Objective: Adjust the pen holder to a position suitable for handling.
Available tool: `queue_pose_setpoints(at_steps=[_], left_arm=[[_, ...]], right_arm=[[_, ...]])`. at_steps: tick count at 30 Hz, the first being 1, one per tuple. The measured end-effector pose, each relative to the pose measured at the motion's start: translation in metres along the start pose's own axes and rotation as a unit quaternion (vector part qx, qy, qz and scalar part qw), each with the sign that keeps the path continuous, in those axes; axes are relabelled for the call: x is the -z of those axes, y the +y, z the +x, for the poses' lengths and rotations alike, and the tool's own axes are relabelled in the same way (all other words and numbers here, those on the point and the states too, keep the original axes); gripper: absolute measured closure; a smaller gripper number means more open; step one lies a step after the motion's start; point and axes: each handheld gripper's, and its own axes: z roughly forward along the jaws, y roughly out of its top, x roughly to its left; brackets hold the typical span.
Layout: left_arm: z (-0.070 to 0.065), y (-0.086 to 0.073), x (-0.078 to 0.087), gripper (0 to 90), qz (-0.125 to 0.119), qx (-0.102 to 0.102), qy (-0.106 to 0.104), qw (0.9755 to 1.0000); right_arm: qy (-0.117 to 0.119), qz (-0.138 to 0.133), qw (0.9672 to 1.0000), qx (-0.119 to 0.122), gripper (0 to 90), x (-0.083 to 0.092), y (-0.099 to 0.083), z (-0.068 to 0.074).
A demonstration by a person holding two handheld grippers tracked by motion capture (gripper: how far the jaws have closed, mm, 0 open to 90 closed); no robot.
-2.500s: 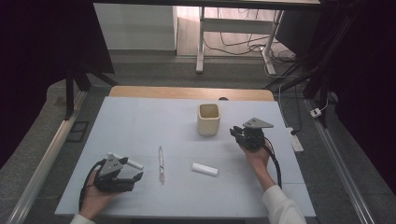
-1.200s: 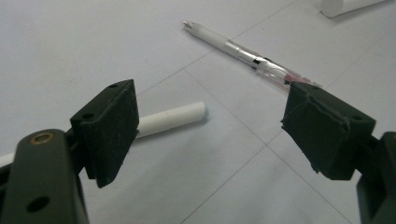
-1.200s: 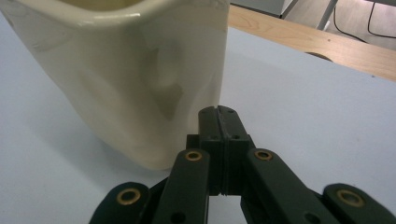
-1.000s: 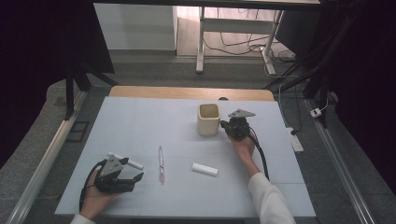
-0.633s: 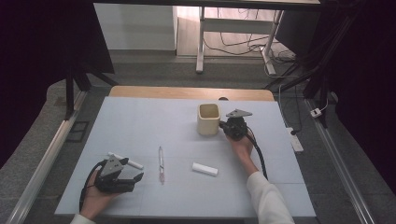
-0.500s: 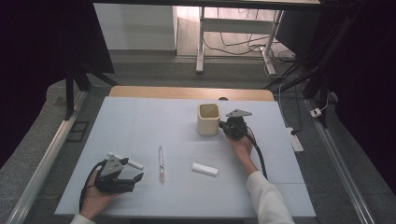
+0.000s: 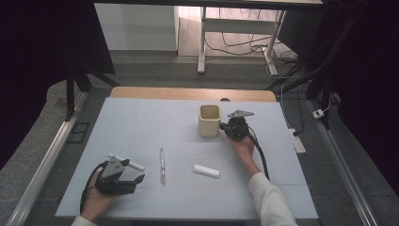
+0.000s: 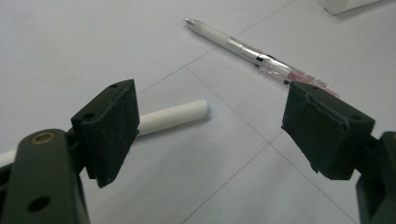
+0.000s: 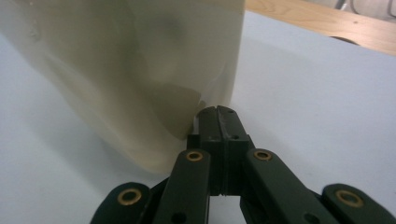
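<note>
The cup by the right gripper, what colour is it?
Cream; the cup shows best in the high view.

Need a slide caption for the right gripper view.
Right gripper, jaws shut, tips against the base of the cream square cup on the pale table.

The cream cup [image 7: 209, 120] stood upright near the far middle of my pale table [image 7: 141, 122], its open mouth facing up and its inside looking empty. It had squarish, rounded-cornered walls, plain and smooth. In the right gripper view its near wall [image 9: 140, 70] rose close and tall, with a soft shadow across it; my right gripper [image 9: 219, 114], pressed together, sat right at its lower corner, possibly touching, though I could not tell for sure.
</note>
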Motion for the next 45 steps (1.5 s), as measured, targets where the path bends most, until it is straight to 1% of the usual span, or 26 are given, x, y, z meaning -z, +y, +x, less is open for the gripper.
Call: queue_pose_setpoints(at_steps=[2,3,6,7,15,24,27,33,39,44,45], left_arm=[[0.0,0.0,0.0,18.7,0.0,0.0,0.0,1.0],[0.0,0.0,0.0,18.8,0.0,-0.001,-0.001,1.0],[0.0,0.0,0.0,18.7,0.001,-0.002,-0.001,1.0],[0.0,0.0,0.0,18.8,0.001,-0.001,-0.001,1.0],[0.0,-0.001,0.0,18.8,0.002,0.0,0.001,1.0],[0.0,-0.001,-0.001,18.8,0.004,0.0,0.0,1.0],[0.0,-0.002,-0.001,18.8,0.004,0.002,0.001,1.0],[-0.001,-0.001,-0.002,18.8,0.006,0.003,-0.002,1.0],[-0.002,-0.001,-0.003,18.8,0.007,0.003,-0.002,1.0],[-0.002,-0.001,-0.003,18.8,0.008,0.003,-0.001,1.0],[-0.002,-0.001,-0.003,18.8,0.008,0.003,-0.002,1.0]], right_arm=[[-0.001,-0.002,1.0,0.003,89.3,-0.001,0.0,0.002],[-0.003,0.002,1.0,0.008,89.3,-0.002,0.002,0.004],[0.003,-0.002,0.9999,0.01,89.2,-0.005,0.003,0.009],[0.003,0.002,0.9999,0.013,89.2,-0.006,0.004,0.011],[0.011,-0.002,0.9999,0.006,89.2,-0.011,0.006,0.013],[0.019,0.002,0.9998,0.012,89.2,-0.018,0.011,0.022],[0.023,0.0,0.9997,0.008,89.3,-0.021,0.013,0.025],[0.02,0.006,0.9998,0.0,89.3,-0.022,0.015,0.025],[0.023,0.006,0.9997,-0.006,89.2,-0.023,0.016,0.023],[0.02,0.007,0.9998,-0.006,89.2,-0.024,0.017,0.024],[0.022,0.007,0.9997,-0.005,89.2,-0.024,0.017,0.024]])
